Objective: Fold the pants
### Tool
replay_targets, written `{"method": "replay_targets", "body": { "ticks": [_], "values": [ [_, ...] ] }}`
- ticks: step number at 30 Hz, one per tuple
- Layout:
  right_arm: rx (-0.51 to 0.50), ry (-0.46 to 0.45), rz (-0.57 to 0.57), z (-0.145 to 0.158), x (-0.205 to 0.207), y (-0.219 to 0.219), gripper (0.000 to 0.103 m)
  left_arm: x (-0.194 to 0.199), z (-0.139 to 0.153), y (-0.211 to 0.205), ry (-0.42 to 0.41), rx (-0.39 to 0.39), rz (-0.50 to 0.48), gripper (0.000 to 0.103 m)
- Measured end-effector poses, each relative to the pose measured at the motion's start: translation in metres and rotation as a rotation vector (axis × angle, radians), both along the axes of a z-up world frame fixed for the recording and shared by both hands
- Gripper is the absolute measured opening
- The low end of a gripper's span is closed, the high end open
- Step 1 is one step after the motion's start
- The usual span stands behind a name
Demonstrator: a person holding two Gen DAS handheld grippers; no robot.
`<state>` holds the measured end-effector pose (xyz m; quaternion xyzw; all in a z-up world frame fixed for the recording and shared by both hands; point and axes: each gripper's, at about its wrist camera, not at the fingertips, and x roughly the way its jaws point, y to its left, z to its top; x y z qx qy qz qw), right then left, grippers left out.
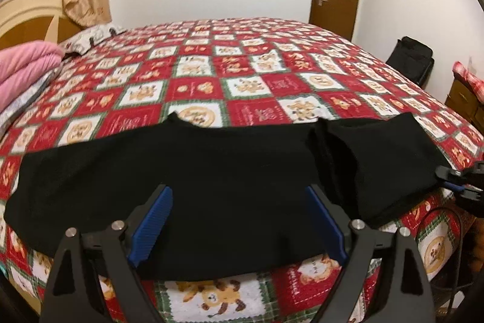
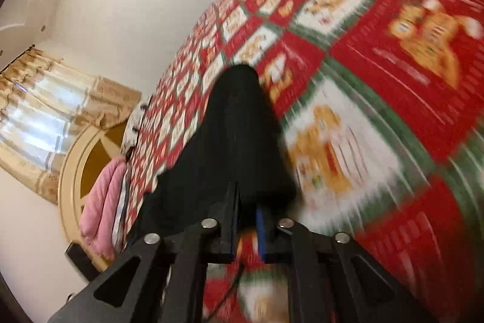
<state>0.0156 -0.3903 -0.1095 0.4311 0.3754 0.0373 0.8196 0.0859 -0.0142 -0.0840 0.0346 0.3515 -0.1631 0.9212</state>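
The left gripper [image 1: 239, 220] is spread wide and grasps nothing, hovering over the near edge of the black pants [image 1: 193, 180]. The pants lie flat across the near side of the bed [image 1: 257, 71], on a red, white and green patchwork quilt, one end folded over at the right. The right gripper [image 2: 246, 220] is clenched on the pants' right end, cloth pinched between its nearly closed blue pads [image 2: 259, 227]. A pink blanket [image 1: 21, 65] sits by the headboard.
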Motion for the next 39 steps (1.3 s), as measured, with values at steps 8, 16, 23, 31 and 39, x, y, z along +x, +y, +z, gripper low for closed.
{"method": "replay_targets", "body": {
  "ticks": [8, 16, 23, 31, 39],
  "values": [
    [-0.513, -0.175, 0.107, 0.071, 0.013, 0.026, 0.015, -0.002, 0.027, -0.051, -0.121, 0.046, -0.129, 0.091],
    [-0.675, -0.004, 0.159, 0.031, 0.126, 0.035, 0.015, 0.006, 0.02, -0.111, -0.129, 0.015, -0.232, 0.091],
    [-0.535, -0.017, 0.097, 0.007, 0.126, 0.011, 0.015, 0.034, -0.028, -0.091, 0.075, -0.016, -0.154, 0.094],
    [-0.621, -0.295, 0.156, 0.062, 0.075, 0.081, 0.015, 0.003, 0.003, 0.006, -0.059, 0.014, 0.013, 0.094],
    [-0.588, -0.266, 0.472, 0.017, 0.081, 0.213, 0.015, 0.002, -0.018, 0.176, 0.03, -0.036, 0.513, 0.094]
  ]
}}
